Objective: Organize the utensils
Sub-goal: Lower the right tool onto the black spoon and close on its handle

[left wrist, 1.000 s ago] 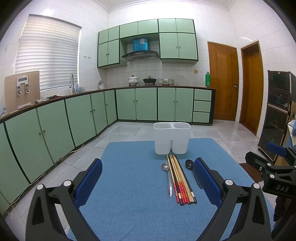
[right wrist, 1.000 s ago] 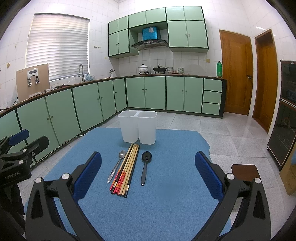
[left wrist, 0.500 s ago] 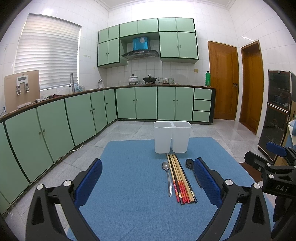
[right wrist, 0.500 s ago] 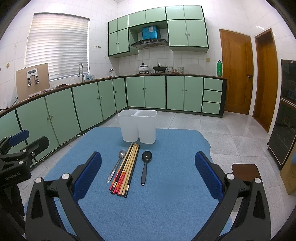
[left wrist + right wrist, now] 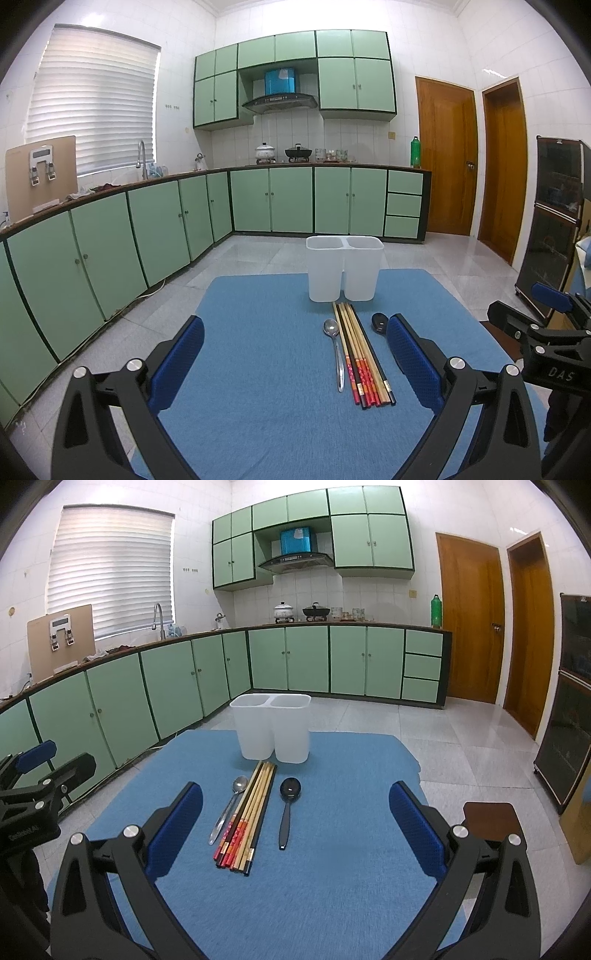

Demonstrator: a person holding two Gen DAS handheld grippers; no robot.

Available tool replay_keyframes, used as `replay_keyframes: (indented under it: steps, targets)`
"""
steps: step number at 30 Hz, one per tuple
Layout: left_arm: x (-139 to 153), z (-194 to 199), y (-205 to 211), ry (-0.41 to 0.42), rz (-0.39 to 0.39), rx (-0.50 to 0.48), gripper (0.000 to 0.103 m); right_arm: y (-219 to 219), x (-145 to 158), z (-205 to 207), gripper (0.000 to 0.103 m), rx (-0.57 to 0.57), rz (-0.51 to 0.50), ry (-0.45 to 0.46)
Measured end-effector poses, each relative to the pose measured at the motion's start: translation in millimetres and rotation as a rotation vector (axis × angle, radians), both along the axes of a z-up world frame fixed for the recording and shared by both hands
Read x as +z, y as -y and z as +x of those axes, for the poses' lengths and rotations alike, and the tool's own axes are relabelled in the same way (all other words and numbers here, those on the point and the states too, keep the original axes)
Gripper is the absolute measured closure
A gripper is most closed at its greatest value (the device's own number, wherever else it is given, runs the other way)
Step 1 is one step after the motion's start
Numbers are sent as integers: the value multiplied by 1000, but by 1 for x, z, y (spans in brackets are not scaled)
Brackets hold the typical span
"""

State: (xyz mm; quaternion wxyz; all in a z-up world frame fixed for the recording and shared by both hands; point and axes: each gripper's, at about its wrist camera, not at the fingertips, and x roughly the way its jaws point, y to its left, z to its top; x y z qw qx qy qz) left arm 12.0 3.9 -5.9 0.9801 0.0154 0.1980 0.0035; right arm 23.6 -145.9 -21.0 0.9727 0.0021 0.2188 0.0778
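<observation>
A white two-compartment holder (image 5: 344, 267) (image 5: 272, 733) stands upright at the far side of a blue mat (image 5: 258, 369) (image 5: 332, 849). In front of it lie a metal spoon (image 5: 336, 350) (image 5: 228, 808), a bundle of several chopsticks (image 5: 362, 354) (image 5: 247, 812) and a black spoon (image 5: 378, 322) (image 5: 287, 808). My left gripper (image 5: 295, 365) is open and empty, above the mat left of the utensils. My right gripper (image 5: 295, 834) is open and empty, with the utensils between its fingers and ahead of it.
The mat covers a table whose edges drop to a tiled floor. Green cabinets (image 5: 147, 229) run along the left and back. A brown stool (image 5: 491, 819) stands right of the table. A dark glass cabinet (image 5: 554, 221) is at the far right.
</observation>
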Motion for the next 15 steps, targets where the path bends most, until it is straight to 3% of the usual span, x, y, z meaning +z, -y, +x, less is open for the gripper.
replay_keyframes:
  steps: [9,15]
  targets:
    - [-6,34,-2,-23,6,4,6,0,-5,44,5,-8,-26,-33]
    - [-25,81,-15,-99,1,26,6,-4,-23,95,5,-30,-65,-108]
